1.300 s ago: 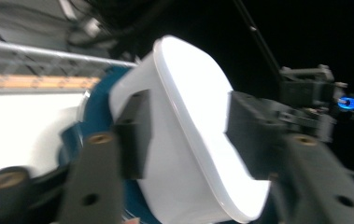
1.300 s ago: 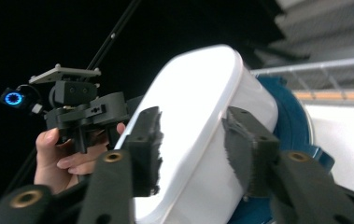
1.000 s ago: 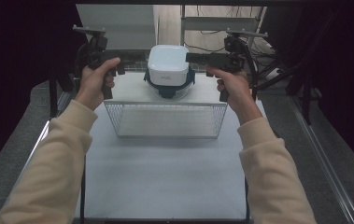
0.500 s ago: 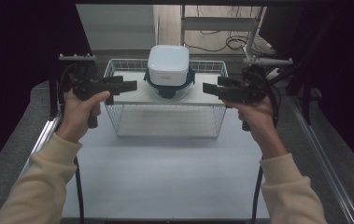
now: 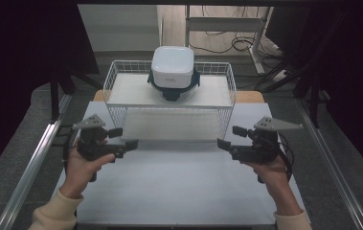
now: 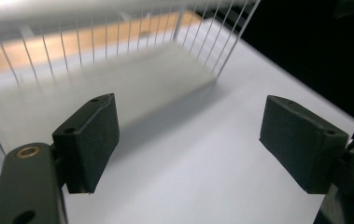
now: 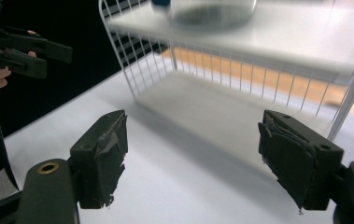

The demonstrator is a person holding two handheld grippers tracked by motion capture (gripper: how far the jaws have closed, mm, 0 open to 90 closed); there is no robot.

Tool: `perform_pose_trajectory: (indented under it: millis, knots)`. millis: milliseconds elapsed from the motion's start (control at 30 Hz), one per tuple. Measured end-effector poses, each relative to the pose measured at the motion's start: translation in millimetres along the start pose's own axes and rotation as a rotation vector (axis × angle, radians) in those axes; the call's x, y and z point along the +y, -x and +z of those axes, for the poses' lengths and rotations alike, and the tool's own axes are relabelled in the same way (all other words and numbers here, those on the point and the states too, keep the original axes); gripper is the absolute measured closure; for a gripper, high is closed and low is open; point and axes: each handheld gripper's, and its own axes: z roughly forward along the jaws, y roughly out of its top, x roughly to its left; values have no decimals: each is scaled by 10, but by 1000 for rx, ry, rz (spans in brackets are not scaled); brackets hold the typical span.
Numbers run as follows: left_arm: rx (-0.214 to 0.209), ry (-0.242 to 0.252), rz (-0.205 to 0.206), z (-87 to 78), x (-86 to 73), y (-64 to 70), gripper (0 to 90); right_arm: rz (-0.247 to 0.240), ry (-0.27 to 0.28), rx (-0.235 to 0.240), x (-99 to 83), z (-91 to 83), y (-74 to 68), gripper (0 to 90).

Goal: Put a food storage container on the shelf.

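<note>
Got my 2 grippers, left gripper and right gripper, both spread wide, holding nothing. 1 white container sits atop 1 wire basket, on the white table, dim room.

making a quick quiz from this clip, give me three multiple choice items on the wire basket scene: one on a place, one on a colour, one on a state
1. Where does the white container stand?
A. on the shelf on top of the wire basket
B. on the white table near the person
C. between the left gripper's fingers

2. What colour is the wire basket?
A. red
B. white
C. black

3. How are the two grippers?
A. both shut on the basket
B. one open, one shut
C. both open and holding nothing

Answers: 1 A, the high view shows the container up on the basket's shelf. 2 B, its wires are white in all views. 3 C, the left gripper and the right gripper each show a wide gap between their fingers, with bare table behind.
</note>
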Motion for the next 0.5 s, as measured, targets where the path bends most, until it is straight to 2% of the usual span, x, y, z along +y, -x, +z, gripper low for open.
perform_pose_trajectory:
  millis: [67, 133, 233, 300, 400, 467, 500]
  knots:
    - [10, -30, -4, 77, -165, -3, 179, 3, -22, -1, -163, 46, 12, 230]
    - [7, -39, -14, 130, -295, -13, 175, 12, -41, -7, -300, 82, 32, 228]
    - [40, -69, 6, 218, -497, -28, 172, 45, -62, -3, -555, 144, 63, 227]
    - [38, -84, 0, 256, -601, -59, 170, 39, -85, -15, -682, 168, 72, 228]
    - [37, -81, -32, 304, -765, -116, 171, 20, -130, -61, -905, 252, 92, 230]
    - [43, -117, -29, 332, -823, -139, 161, 15, -149, -68, -997, 299, 98, 230]
    - [52, -111, -33, 328, -849, -143, 160, 14, -164, -62, -1036, 328, 101, 229]
